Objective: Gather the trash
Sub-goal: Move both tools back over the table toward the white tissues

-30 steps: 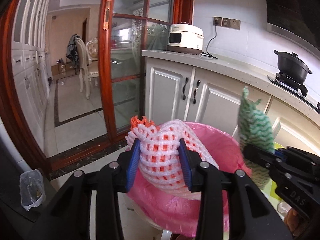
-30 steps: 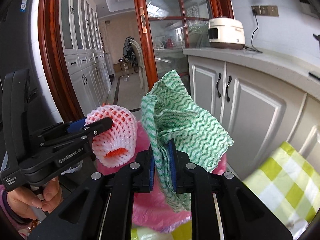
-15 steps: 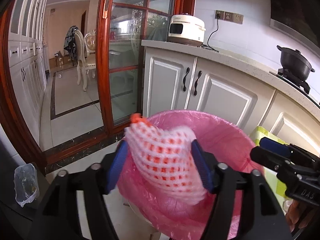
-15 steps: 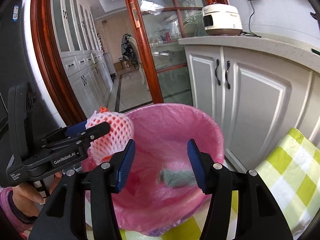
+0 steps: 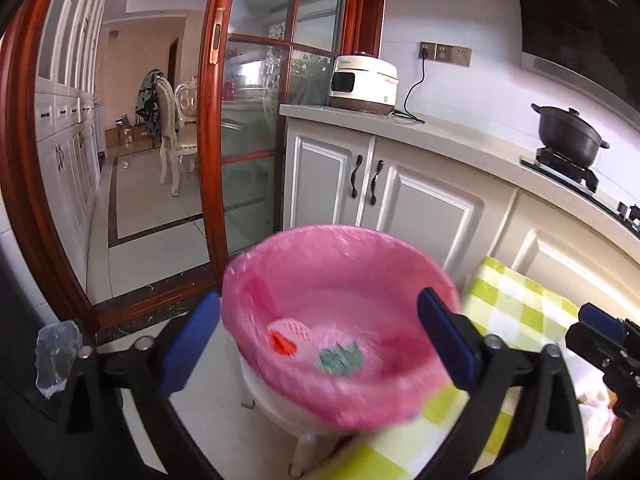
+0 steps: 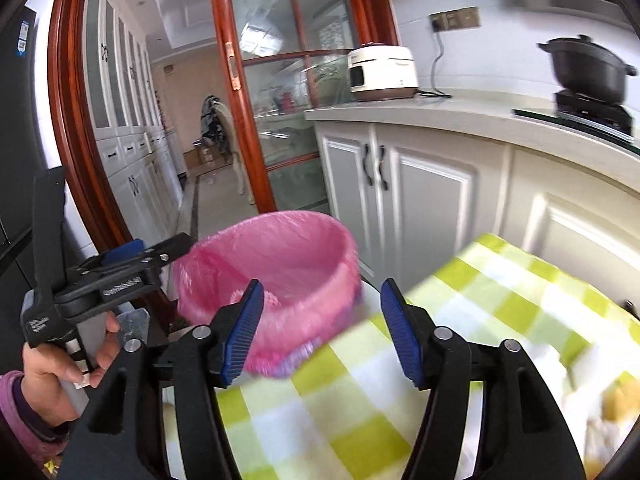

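Note:
A bin with a pink liner stands on the floor beside a table with a green-checked cloth. At its bottom lie a white and orange foam net and a green wavy cloth. My left gripper hangs above the bin, its jaws opening wide with nothing between them. My right gripper hovers over the table's edge by the bin; its jaws are opening too and hold nothing. The left gripper also shows from the side in the right wrist view.
White cabinets and a counter with a rice cooker and a black pot run behind the bin. A red-framed glass door stands to the left. A clear plastic bag lies at the lower left. A person's hand holds the left gripper.
Both grippers have opened. The foam net left the left jaws and the green cloth left the right jaws; both now lie in the bin. The grippers drew back, the right one towards the table.

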`<state>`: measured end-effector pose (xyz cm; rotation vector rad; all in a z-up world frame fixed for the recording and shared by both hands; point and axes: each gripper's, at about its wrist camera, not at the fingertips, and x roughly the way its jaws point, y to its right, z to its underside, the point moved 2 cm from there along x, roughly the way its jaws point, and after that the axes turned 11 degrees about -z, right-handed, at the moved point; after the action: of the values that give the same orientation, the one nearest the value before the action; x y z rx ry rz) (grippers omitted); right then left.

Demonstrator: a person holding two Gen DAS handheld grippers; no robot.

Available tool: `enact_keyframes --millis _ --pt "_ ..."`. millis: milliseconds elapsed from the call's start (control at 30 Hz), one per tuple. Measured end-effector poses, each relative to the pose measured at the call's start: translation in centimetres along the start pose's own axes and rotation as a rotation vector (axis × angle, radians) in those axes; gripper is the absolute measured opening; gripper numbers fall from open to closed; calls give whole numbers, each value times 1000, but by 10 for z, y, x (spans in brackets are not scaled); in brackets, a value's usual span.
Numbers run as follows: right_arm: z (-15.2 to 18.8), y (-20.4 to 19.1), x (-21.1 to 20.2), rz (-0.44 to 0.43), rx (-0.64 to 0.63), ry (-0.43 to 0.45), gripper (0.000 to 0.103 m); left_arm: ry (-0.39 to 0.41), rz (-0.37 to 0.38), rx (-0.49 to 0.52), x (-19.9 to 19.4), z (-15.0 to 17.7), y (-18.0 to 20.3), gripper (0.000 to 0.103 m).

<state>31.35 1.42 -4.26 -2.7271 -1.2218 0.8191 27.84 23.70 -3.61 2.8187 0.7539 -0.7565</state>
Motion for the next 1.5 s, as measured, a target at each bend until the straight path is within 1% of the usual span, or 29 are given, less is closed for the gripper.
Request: enact_keyframes --millis 167,333,467,667,800,867,967,1100,1233,1267,1367,1433,1467,1500 --pt "35 8 -44 53 41 5 66 -4 37 18 -47 34 22 98" --pt "69 20 -80 112 93 -3 67 -53 120 41 -84 79 52 98" --pt "95 35 -113 171 142 11 67 -78 166 82 -102 109 77 98" --pt "131 62 -158 267 228 30 68 -109 213 126 -111 131 112 98" --pt "152 73 -169 306 265 2 69 -114 225 164 -113 142 124 98" --pt "159 77 -169 322 279 -10 71 -114 226 181 -115 147 128 98" --pt "167 85 -166 340 313 -27 72 -100 218 199 -117 149 130 98" --pt "175 87 -159 334 321 -56 72 -79 208 203 -118 147 127 98" --pt "177 87 -151 345 317 -97 72 -105 216 184 -112 145 127 98" --pt "178 88 -149 345 323 -108 71 -108 218 183 -110 144 129 98" --pt "181 90 -144 351 342 -134 61 -100 224 192 -108 142 136 98" --pt "183 91 -143 352 347 -149 47 -92 230 201 -108 141 142 98" --pt "184 91 -144 353 349 -151 44 -91 233 206 -108 140 146 98" --pt "184 92 -145 352 349 -150 33 -92 236 209 -107 140 149 98"
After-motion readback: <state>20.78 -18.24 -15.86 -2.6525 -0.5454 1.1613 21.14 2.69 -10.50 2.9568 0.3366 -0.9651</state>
